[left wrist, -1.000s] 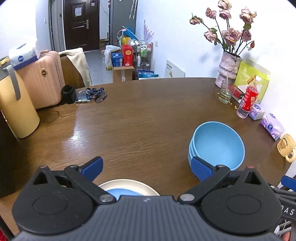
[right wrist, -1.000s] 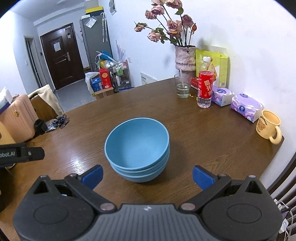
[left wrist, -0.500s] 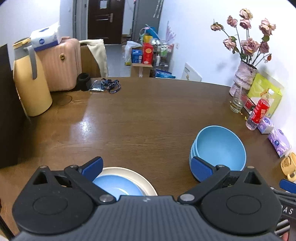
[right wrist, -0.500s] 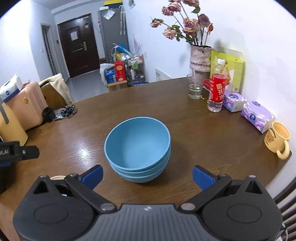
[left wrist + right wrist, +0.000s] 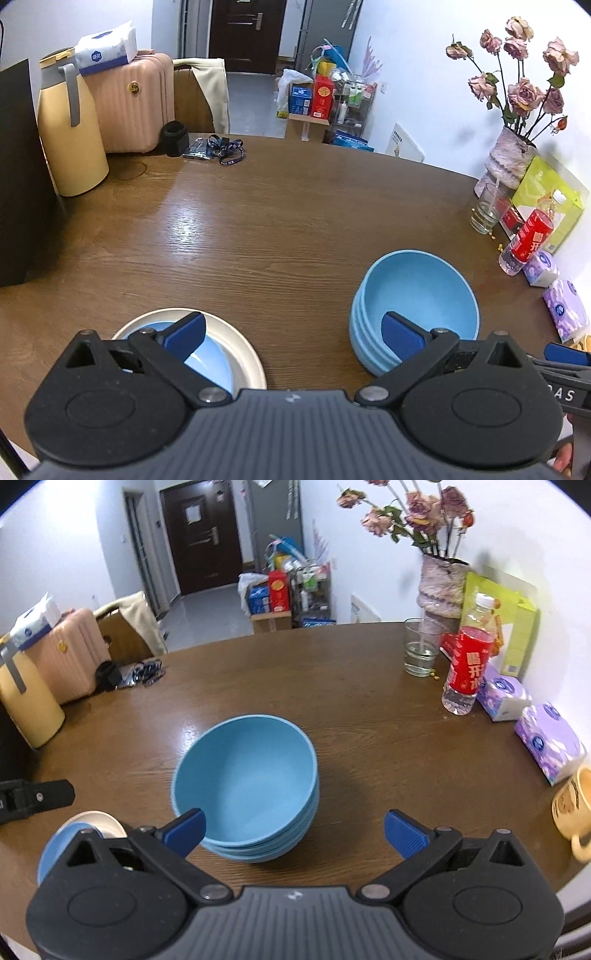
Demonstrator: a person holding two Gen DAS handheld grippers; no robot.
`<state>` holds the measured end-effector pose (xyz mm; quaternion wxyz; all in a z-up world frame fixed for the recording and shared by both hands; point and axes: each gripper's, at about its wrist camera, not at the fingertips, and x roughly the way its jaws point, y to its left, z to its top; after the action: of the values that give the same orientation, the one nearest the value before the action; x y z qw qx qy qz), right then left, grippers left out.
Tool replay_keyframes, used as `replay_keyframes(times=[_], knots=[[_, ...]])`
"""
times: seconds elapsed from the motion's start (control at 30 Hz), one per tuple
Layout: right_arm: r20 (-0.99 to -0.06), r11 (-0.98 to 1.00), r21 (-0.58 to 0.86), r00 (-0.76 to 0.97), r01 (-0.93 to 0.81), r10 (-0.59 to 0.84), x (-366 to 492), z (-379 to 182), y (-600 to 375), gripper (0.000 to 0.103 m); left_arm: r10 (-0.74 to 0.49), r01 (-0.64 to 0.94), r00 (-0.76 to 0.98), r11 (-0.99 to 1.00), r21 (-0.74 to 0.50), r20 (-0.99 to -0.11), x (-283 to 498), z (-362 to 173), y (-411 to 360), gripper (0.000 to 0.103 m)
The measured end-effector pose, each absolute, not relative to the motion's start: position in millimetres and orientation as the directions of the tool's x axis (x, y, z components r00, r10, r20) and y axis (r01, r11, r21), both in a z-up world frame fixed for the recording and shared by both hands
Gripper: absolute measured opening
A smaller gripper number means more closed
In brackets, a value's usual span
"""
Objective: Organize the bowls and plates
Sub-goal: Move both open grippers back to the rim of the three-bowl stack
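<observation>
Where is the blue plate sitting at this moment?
The blue plate lies on the cream plate near the table's front edge, low and left in the left wrist view, left of the stacked blue bowls.

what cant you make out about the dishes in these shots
- Plates, left wrist view: near half hidden behind the left gripper; count unclear.
- Plates, right wrist view: mostly behind the right gripper.
- Stack of bowls: nested, exact count uncertain.
- Mug: cut by the frame edge.
</observation>
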<state>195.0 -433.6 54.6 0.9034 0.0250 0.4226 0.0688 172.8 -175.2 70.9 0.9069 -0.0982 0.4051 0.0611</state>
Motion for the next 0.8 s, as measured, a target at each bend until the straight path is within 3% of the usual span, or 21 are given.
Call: replay_keyframes(times=[0.8], knots=[[-0.824, 0.944, 0.094, 0.508, -0.316, 0.252, 275, 27, -446, 0.103, 0.128, -0.398, 0.540, 0.910, -0.119, -0.832, 201, 39, -223, 0.103]])
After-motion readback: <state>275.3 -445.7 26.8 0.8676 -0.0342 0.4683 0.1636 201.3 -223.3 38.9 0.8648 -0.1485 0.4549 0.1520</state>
